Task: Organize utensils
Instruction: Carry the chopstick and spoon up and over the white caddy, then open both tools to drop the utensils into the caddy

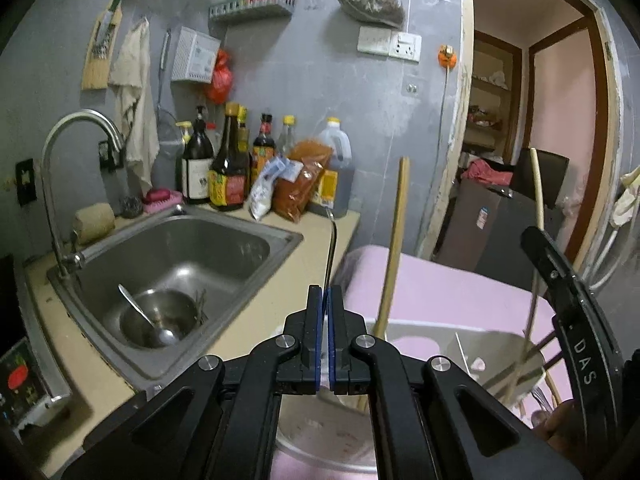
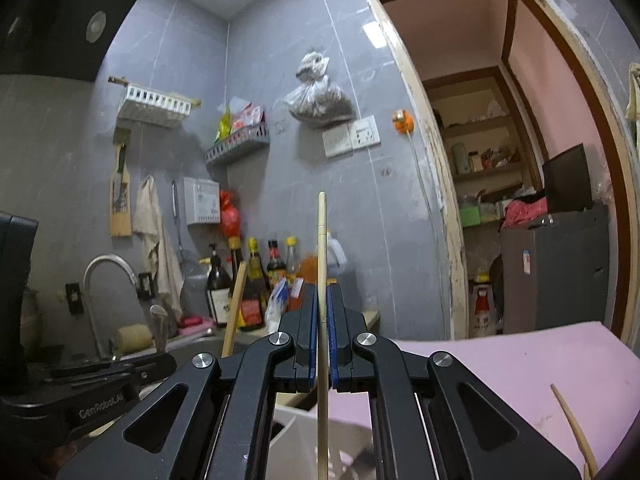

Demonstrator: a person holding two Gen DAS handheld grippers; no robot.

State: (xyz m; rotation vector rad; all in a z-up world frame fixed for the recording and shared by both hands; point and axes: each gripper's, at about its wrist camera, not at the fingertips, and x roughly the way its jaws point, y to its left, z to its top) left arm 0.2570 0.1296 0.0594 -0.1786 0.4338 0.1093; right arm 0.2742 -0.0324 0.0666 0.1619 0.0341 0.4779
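Observation:
My left gripper (image 1: 324,294) is shut on a metal utensil handle (image 1: 331,248) that rises upright between its pads, above a white utensil holder (image 1: 416,334). A wooden utensil (image 1: 394,248) stands in that holder. My right gripper (image 2: 322,292) is shut on a pale wooden chopstick (image 2: 322,240), held upright; it shows in the left wrist view (image 1: 536,196) over the holder. The left gripper shows at the left edge of the right wrist view (image 2: 120,372). A spoon (image 1: 144,314) lies in a steel bowl (image 1: 158,318) in the sink (image 1: 256,236).
Sauce bottles (image 1: 228,160) and bags stand at the counter's back. A faucet (image 1: 68,136) arches over the sink. A pink surface (image 2: 500,364) lies under the holder. Another wooden stick (image 2: 572,424) lies at right. A doorway (image 2: 520,200) opens at right.

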